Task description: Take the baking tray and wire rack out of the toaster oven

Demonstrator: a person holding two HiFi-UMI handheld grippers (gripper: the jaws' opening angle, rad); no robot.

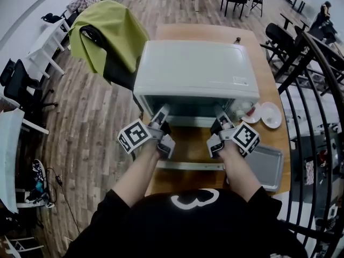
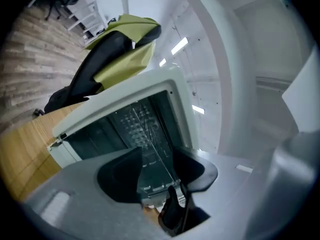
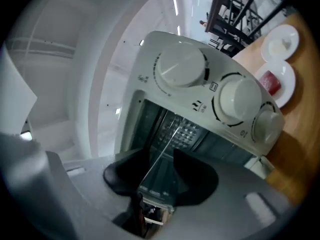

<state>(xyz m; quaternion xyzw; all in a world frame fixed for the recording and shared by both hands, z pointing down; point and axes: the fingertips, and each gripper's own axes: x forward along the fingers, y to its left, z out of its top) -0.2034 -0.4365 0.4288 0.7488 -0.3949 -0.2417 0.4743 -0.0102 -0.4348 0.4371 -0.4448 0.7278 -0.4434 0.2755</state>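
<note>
A white toaster oven (image 1: 193, 71) stands on the wooden table with its door (image 1: 191, 166) folded down toward me. My left gripper (image 1: 160, 117) and right gripper (image 1: 220, 116) hover side by side over the door, pointing level into the dark cavity. In the left gripper view the open jaws (image 2: 157, 159) frame a thin edge of the wire rack (image 2: 153, 144), with no pad touching it. The right gripper (image 3: 160, 164) is also open, with the same thin rack edge (image 3: 159, 154) in its gap. A grey baking tray (image 1: 266, 168) lies on the table to the right of the door.
Two small white plates (image 1: 270, 114) sit right of the oven, one holding something red (image 3: 272, 81). The oven's knobs (image 3: 180, 69) are on its right side. A chair draped with a green jacket (image 1: 107, 34) stands left of the table. A black metal railing (image 1: 317, 117) runs along the right.
</note>
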